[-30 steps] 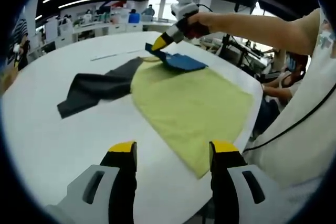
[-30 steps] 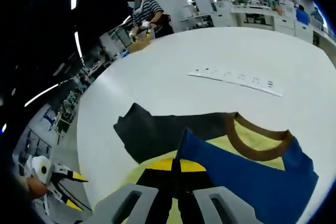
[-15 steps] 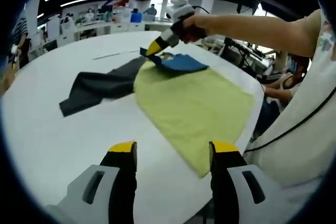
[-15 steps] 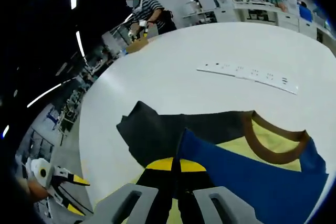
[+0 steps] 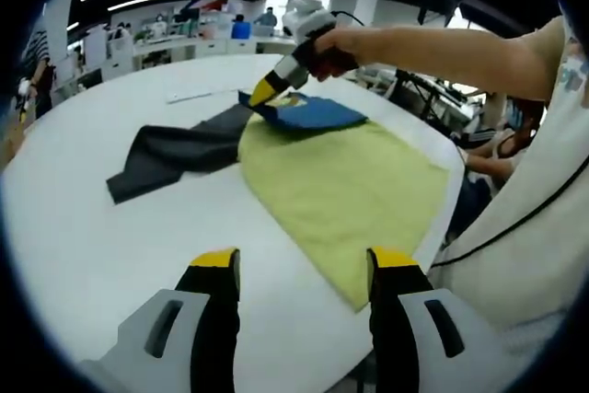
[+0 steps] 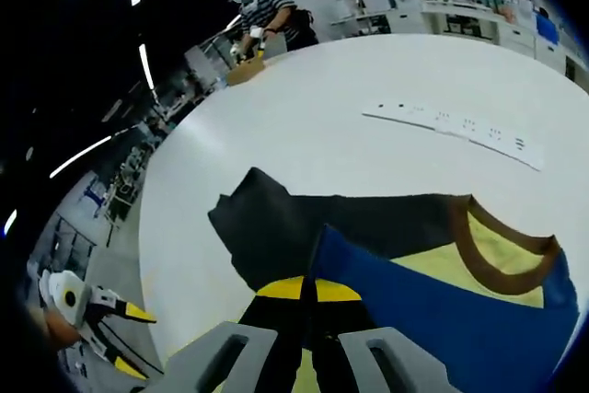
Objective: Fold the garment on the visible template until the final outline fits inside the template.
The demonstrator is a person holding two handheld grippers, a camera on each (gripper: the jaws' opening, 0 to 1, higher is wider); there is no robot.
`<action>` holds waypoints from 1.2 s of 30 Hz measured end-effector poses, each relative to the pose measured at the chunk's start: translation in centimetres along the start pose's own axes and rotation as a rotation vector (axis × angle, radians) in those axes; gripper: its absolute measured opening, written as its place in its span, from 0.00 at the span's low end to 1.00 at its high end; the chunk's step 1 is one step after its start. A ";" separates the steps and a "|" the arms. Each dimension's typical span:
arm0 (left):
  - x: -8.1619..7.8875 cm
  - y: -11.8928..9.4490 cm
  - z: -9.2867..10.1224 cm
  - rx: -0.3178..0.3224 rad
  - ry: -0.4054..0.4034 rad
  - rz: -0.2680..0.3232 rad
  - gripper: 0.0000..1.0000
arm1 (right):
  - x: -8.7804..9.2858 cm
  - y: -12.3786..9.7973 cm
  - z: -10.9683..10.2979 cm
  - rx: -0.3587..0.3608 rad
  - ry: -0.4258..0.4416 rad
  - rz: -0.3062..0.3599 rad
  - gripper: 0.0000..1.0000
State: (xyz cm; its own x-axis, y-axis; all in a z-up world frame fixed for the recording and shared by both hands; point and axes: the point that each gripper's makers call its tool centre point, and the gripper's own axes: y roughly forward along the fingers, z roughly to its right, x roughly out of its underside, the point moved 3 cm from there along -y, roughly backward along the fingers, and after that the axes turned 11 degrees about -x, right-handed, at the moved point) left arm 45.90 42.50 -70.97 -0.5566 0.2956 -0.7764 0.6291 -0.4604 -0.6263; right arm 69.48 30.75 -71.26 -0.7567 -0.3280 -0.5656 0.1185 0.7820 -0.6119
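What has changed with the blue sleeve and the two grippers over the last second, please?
The right gripper, shut on the blue sleeve, has carried it a little further over the yellow shirt toward the dark sleeve. The left gripper stays open and idle.

shirt (image 6: 479,319): blue sleeve and yellow body cut by right gripper view's edge
strip (image 6: 456,123): markings too small to read

One garment (image 5: 340,172), one white strip (image 6: 456,123), two tools (image 5: 299,287) (image 6: 308,294).
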 end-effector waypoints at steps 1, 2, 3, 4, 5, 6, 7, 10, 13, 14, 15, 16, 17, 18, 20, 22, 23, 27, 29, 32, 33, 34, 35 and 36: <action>0.0 0.0 0.0 -0.001 -0.001 0.000 0.52 | 0.0 0.0 0.1 0.001 0.001 -0.001 0.00; 0.1 0.0 -0.1 -0.001 -0.002 0.000 0.52 | 0.0 0.1 0.1 0.003 0.003 -0.003 0.00; 0.1 -0.1 -0.1 -0.001 -0.003 -0.001 0.52 | 0.1 0.1 0.1 0.004 0.002 -0.004 0.00; 0.2 -0.1 -0.1 -0.002 -0.004 -0.002 0.52 | 0.1 0.1 0.1 0.005 0.000 -0.004 0.00; 0.3 -0.1 -0.2 -0.003 -0.005 -0.003 0.52 | 0.1 0.1 0.1 0.005 -0.003 -0.007 0.00; 0.3 -0.1 -0.2 -0.003 -0.007 -0.003 0.52 | 0.1 0.2 0.1 0.006 -0.003 -0.008 0.00; 0.3 -0.1 -0.3 -0.004 -0.008 -0.003 0.52 | 0.2 0.2 0.0 0.006 -0.004 -0.008 0.00; 0.3 -0.2 -0.2 -0.004 -0.010 -0.004 0.52 | 0.4 0.4 -0.1 0.001 -0.009 -0.013 0.00; 0.4 -0.2 -0.3 -0.005 -0.012 -0.005 0.53 | 0.4 0.6 -0.1 -0.004 -0.014 -0.009 0.00; 0.4 -0.2 -0.3 -0.006 -0.013 -0.005 0.53 | 0.4 0.6 -0.2 -0.010 -0.014 -0.006 0.00; 0.4 -0.3 -0.3 -0.006 -0.014 -0.006 0.53 | 0.4 0.6 -0.3 -0.012 -0.015 -0.005 0.00; 0.5 -0.3 -0.3 -0.006 -0.014 -0.007 0.53 | 0.3 0.6 -0.3 -0.014 -0.018 -0.002 0.00; 0.5 -0.3 -0.3 -0.006 -0.013 -0.009 0.53 | 0.3 0.6 -0.3 -0.019 -0.020 0.002 0.00; 0.5 -0.3 -0.3 -0.007 -0.013 -0.010 0.53 | 0.3 0.5 -0.4 -0.024 -0.022 0.006 0.00; 0.5 -0.4 -0.4 -0.009 -0.014 -0.009 0.53 | 0.3 0.5 -0.3 -0.024 -0.024 0.008 0.00; 0.5 -0.4 -0.4 -0.010 -0.016 -0.010 0.53 | 0.3 0.4 -0.2 -0.019 -0.023 0.007 0.03; 0.5 -0.4 -0.4 -0.010 -0.015 -0.010 0.53 | 0.4 0.3 -0.1 -0.020 -0.021 0.007 0.03; 0.4 -0.4 -0.4 -0.009 -0.012 -0.011 0.53 | 0.5 -0.2 0.2 -0.019 -0.021 0.015 0.02; 0.3 -0.3 -0.4 -0.009 -0.012 -0.010 0.53 | 0.5 -0.4 0.3 -0.017 -0.022 0.021 0.03; 0.2 -0.2 -0.3 -0.009 -0.008 -0.010 0.53 | 0.4 -0.9 0.2 -0.017 -0.028 0.030 0.04; 0.1 -0.2 -0.3 -0.008 -0.007 -0.010 0.53 | 0.4 -1.1 0.2 -0.018 -0.028 0.032 0.04; 0.1 -0.2 -0.3 -0.009 -0.003 -0.010 0.53 | 0.3 -1.2 0.2 -0.020 -0.030 0.035 0.04; 0.0 -0.1 -0.3 -0.008 -0.002 -0.009 0.53 | 0.3 -1.3 0.2 -0.023 -0.032 0.036 0.05; -0.1 -0.1 -0.3 -0.008 -0.003 -0.009 0.53 | 0.2 -1.5 0.2 -0.024 -0.034 0.040 0.05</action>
State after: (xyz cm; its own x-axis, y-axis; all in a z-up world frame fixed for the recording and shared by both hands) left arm 46.05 42.78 -70.89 -0.5638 0.2973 -0.7705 0.6283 -0.4511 -0.6338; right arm 69.26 29.41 -70.57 -0.7290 -0.3135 -0.6085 0.1327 0.8073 -0.5750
